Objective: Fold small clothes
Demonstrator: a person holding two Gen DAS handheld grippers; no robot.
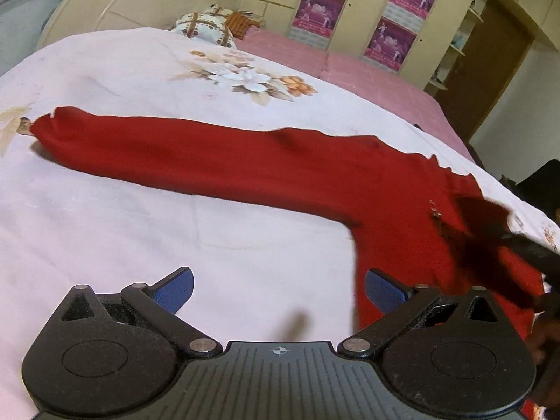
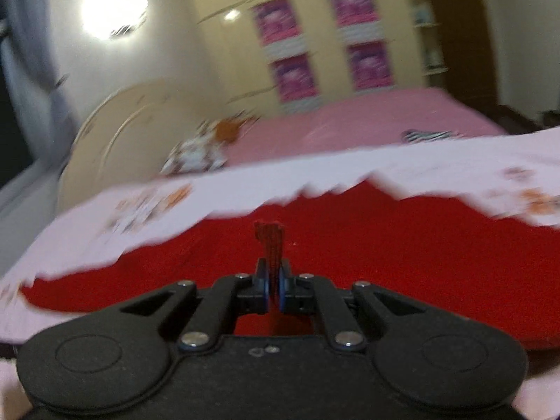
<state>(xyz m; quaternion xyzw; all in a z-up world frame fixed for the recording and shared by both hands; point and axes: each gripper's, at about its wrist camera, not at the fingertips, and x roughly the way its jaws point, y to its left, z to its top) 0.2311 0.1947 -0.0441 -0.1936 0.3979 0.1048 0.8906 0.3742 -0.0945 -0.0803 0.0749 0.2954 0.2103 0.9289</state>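
Note:
A red long-sleeved garment [image 1: 245,161] lies on the pale floral bedspread [image 1: 105,217], one sleeve stretched out to the left. My left gripper [image 1: 278,288] is open and empty, low over the bedspread, with its right pad at the garment's left edge. My right gripper [image 2: 274,281] is shut on a pinched fold of the red garment [image 2: 385,245], which stands up between its blue pads. The right gripper also shows as a dark blurred shape in the left wrist view [image 1: 507,241], over the garment's body. The right wrist view is motion-blurred.
A pink sheet [image 1: 350,66] covers the far side of the bed. Patterned pillows [image 1: 206,26] lie by the cream headboard [image 1: 147,0]. Cream wardrobes with purple posters [image 1: 385,24] stand behind. A striped item [image 2: 430,135] lies on the pink sheet.

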